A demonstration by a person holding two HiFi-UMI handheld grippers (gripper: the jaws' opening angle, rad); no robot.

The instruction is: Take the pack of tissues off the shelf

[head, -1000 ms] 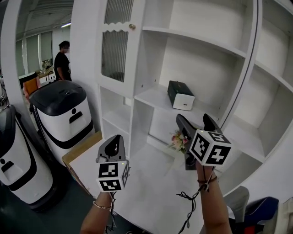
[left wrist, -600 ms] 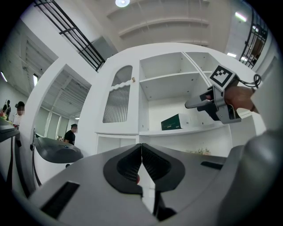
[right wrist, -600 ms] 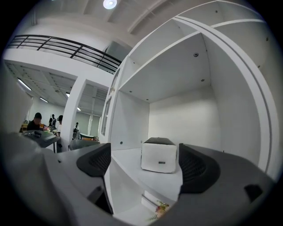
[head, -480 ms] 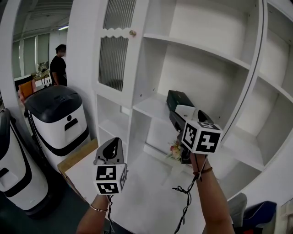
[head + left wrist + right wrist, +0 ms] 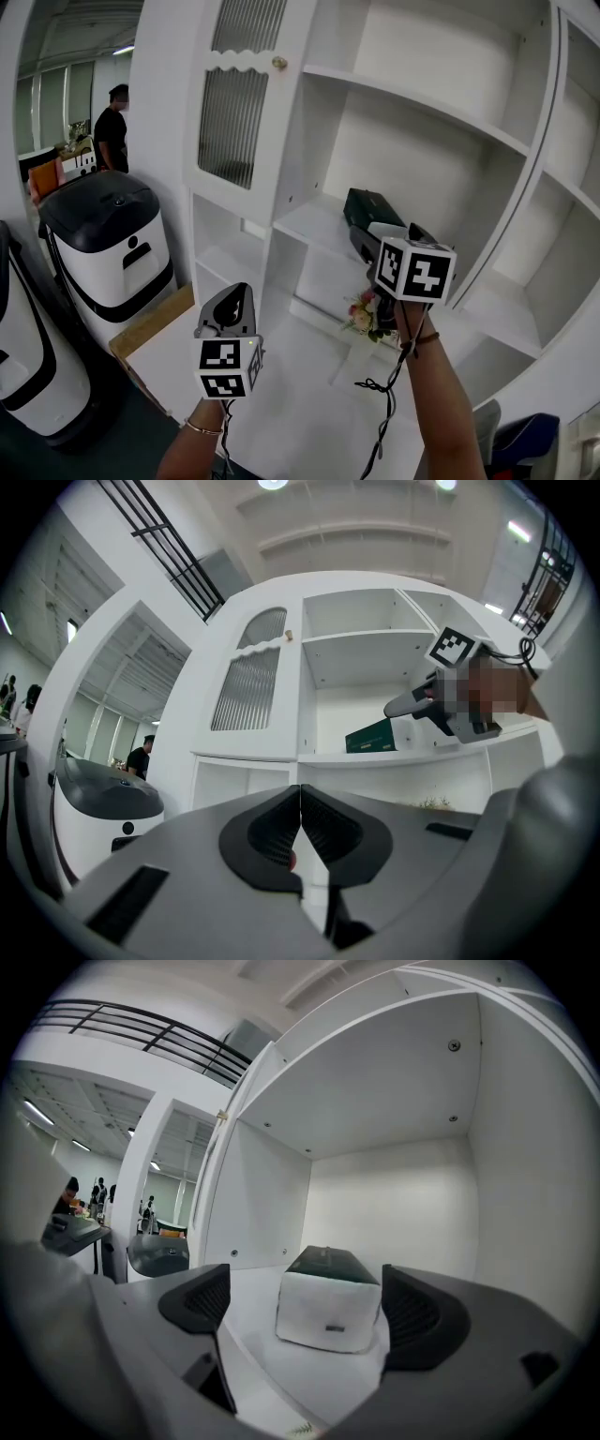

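Observation:
The pack of tissues (image 5: pixel 368 207) is dark green with a white end and lies on the middle shelf (image 5: pixel 314 217) of a white cabinet. My right gripper (image 5: pixel 386 234) is raised right in front of it, jaws still opening. In the right gripper view the pack (image 5: pixel 328 1305) sits just ahead, framed by the two black pads (image 5: pixel 200 1302), which stay apart from it. My left gripper (image 5: pixel 231 302) hangs lower left, shut and empty; its own view shows the jaws (image 5: pixel 300 803) pressed together, with the pack (image 5: pixel 369 736) far off.
A small bunch of flowers (image 5: pixel 367 314) stands on the low white surface (image 5: pixel 281 394) under the shelf. A ribbed cabinet door with a knob (image 5: pixel 278 63) is at upper left. Black-and-white machines (image 5: pixel 105 239) and a person (image 5: pixel 110 131) are on the left. A cable (image 5: pixel 382 412) dangles from my right wrist.
My right gripper has risen and moved forward to the shelf, up to the tissue pack, and its jaws look wider. The left gripper has stayed low and shut.

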